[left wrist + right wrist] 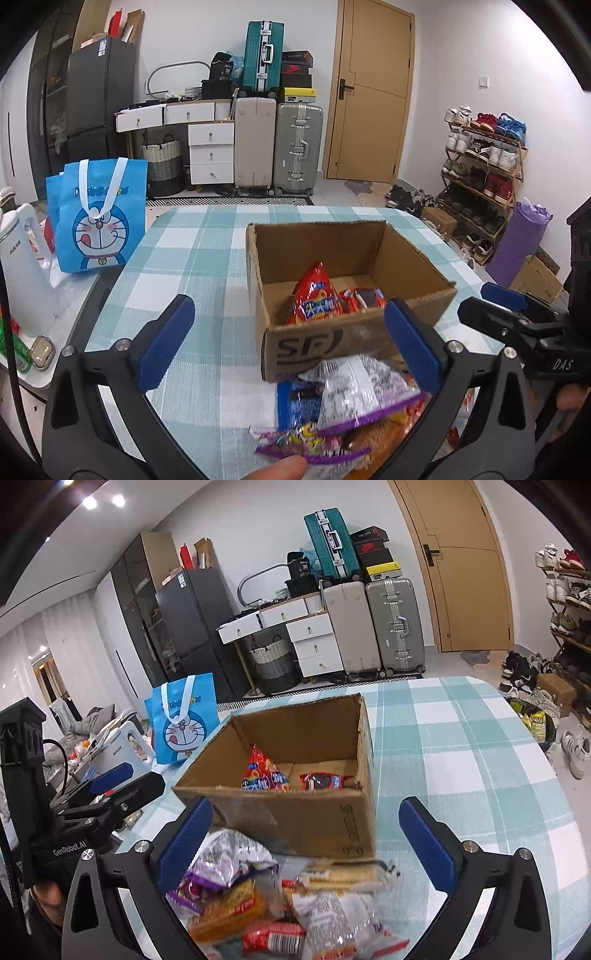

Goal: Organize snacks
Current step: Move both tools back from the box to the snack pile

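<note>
Crinkly foil snack packets (280,904) heap at six o'clock; both grippers' (291,343) (306,845) blue ribbed pads gape empty; twelve o'clock, boxy cardboard carton (295,812).

open left gripper (291,343), snack pile (343,410), cardboard box (354,240)

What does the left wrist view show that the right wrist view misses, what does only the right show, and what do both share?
Only the left wrist view shows the purple roll beside the shoe rack. Only the right wrist view shows the ceiling lights and the orange packet. Both share the cardboard box holding two red packets, the blue cartoon bag, the checked tablecloth and the suitcases.
</note>
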